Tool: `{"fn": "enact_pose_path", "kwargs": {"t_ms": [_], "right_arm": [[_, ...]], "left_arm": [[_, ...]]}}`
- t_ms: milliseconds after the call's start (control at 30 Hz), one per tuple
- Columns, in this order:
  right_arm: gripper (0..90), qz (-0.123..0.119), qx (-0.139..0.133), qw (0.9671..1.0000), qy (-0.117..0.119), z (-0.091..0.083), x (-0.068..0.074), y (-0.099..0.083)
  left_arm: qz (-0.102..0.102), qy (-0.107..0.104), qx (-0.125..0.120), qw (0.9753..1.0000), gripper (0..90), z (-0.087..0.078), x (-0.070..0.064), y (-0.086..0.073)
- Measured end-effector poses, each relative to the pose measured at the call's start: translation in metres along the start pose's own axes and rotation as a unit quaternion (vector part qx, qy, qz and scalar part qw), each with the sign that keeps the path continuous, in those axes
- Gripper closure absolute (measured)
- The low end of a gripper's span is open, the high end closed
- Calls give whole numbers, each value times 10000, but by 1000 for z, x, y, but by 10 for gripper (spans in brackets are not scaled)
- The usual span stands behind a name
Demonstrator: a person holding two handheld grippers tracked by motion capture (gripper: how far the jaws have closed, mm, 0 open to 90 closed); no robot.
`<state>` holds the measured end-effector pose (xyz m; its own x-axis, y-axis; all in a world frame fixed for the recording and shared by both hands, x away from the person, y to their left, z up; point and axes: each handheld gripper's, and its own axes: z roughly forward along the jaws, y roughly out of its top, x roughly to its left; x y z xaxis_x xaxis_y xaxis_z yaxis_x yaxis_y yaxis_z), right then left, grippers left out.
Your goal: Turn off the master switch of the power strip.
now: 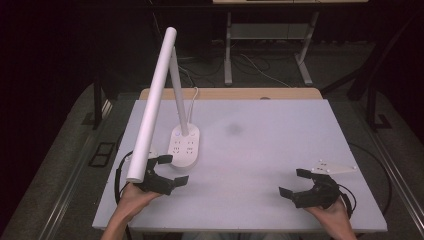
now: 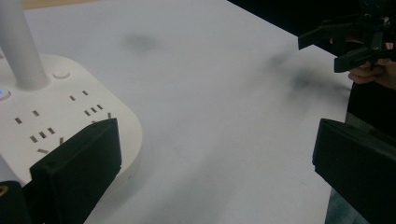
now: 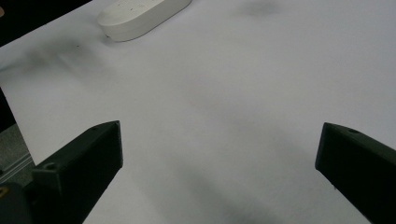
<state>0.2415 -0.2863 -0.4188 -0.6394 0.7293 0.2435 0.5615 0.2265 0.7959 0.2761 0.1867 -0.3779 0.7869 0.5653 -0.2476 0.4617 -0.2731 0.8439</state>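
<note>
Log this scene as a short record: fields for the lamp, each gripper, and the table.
lamp: white desk lamp, base with sockets at the table's left, long tube head tilted toward the person
left gripper: jaws open, beside the lamp base, holding nothing
right gripper: jaws open, over bare tabletop at the near right
table: white top, faint dark smudge near the middle

Open tabletop (image 1: 260, 150) at centre and right; a desk lamp (image 1: 184, 145) crowds the left side.

The lamp's white base sits near the left edge, its stem rising from it and its long tube head (image 1: 152, 100) slanting out over the front-left corner, above the left gripper (image 1: 170, 170), whose spread jaws rest just beside the base. From there across to the right gripper (image 1: 296, 182) by the front-right corner, the surface lies bare.
</note>
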Motion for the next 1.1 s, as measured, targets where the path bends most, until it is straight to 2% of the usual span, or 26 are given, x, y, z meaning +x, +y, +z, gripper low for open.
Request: {"fn": "enact_pose_path", "kwargs": {"t_ms": [400,633,1100], "right_arm": [[2,-15,18,10000,-10,0,0,0],[2,-1,26,10000,-33,-1,-1,0],[2,-4,19,10000,-40,-1,-2,0]], "left_arm": [[-34,60,97,9999,2,-3,12,9],[14,117,153,9998,3,-7,17,15],[-87,243,210,9994,7,-7,34,29]]}}
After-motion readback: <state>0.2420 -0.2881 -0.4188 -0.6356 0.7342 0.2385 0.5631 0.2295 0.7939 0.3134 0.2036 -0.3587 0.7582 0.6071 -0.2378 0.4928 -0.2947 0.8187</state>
